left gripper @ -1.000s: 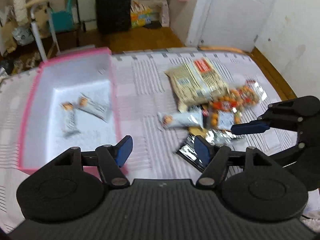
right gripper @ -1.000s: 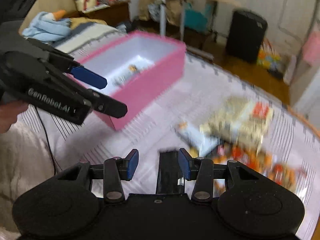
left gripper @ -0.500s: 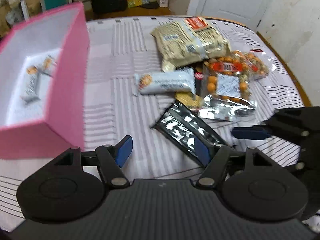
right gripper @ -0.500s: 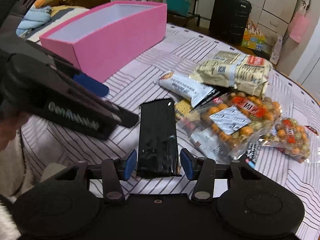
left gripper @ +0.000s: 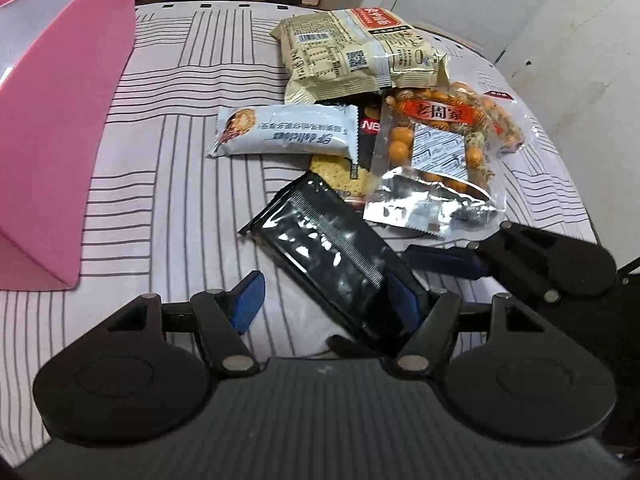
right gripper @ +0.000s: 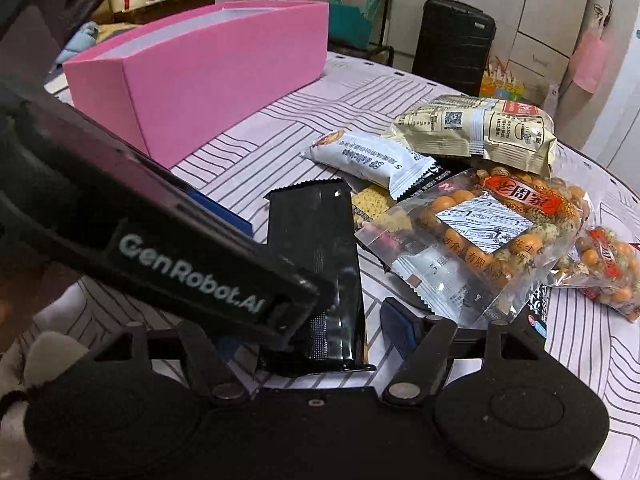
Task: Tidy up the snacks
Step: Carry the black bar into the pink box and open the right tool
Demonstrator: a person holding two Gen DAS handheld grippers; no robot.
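A black foil snack packet (left gripper: 332, 256) lies flat on the striped cloth; it also shows in the right wrist view (right gripper: 316, 268). My left gripper (left gripper: 326, 300) is open, low over the packet's near end, its right pad against the packet's edge. My right gripper (right gripper: 316, 332) is open with the packet's near end between its fingers. The left gripper's body (right gripper: 168, 248) crosses the right view and hides my right gripper's left finger. Beyond lie a white bar (left gripper: 284, 132), a beige bag (left gripper: 352, 56) and clear bags of coated peanuts (left gripper: 436, 140).
A pink box (left gripper: 60, 120) stands at the left; it also shows in the right wrist view (right gripper: 208, 72). Its inside is hidden. The table's round edge (left gripper: 576, 184) runs along the right. A black suitcase (right gripper: 452, 44) stands on the floor beyond.
Both grippers have come down and closed in on the black packet from opposite sides. The pink box has slid to the edge of the left view. The packet has not moved.
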